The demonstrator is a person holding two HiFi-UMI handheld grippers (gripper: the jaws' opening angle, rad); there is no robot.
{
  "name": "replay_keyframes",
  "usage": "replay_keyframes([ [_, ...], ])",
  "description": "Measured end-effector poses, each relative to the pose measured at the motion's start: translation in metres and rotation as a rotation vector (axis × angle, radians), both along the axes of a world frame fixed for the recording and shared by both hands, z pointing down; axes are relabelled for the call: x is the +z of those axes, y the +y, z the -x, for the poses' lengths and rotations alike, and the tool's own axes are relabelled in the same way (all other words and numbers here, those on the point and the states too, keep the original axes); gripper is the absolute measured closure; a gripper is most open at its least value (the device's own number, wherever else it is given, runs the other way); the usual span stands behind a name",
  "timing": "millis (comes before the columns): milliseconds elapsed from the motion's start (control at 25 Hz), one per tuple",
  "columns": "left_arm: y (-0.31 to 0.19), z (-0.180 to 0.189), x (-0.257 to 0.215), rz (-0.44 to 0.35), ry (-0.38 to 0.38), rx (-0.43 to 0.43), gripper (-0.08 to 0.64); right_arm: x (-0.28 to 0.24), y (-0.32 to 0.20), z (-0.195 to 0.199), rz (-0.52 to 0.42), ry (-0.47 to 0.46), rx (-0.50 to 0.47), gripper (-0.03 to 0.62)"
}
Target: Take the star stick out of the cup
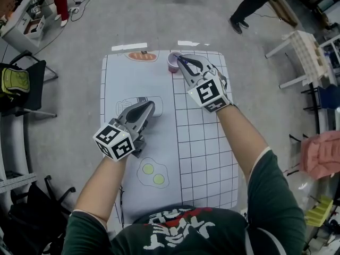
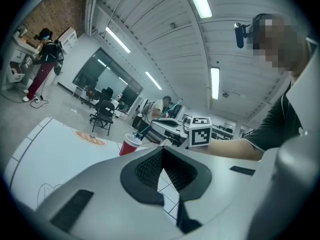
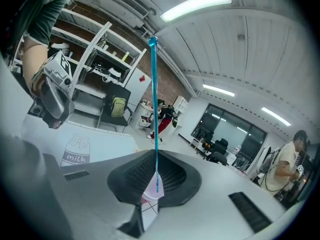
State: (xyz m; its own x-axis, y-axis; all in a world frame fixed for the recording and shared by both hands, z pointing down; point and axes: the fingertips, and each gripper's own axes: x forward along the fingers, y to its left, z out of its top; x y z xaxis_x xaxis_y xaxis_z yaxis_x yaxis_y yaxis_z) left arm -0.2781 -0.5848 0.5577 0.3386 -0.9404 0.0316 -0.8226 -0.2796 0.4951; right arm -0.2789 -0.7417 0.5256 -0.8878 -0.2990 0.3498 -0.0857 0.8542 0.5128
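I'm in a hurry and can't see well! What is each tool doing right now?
Left tool: closed, holding nothing.
Right tool: closed on the star stick.

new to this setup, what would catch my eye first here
The thin teal plastic star stick rises between the shut jaws of the right hand-held gripper, over the small red plastic cup at the far edge of the white printed mat. Nearer, the left hand-held gripper is shut and empty above that mat.
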Motion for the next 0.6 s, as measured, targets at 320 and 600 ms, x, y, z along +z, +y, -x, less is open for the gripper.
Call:
replay_keyframes([
  [320,0.018,-0.007,-0.054,-0.057,-0.029,0.003,0.554,-0.076,0.019,-0.012,-0.075,-0.028,0.012,0.551],
  [600,0.05,-0.012,-0.101,-0.101,-0.055,0.008,0.554,-0.143,0.053,-0.024,-0.13,-0.064,0.012,0.551],
])
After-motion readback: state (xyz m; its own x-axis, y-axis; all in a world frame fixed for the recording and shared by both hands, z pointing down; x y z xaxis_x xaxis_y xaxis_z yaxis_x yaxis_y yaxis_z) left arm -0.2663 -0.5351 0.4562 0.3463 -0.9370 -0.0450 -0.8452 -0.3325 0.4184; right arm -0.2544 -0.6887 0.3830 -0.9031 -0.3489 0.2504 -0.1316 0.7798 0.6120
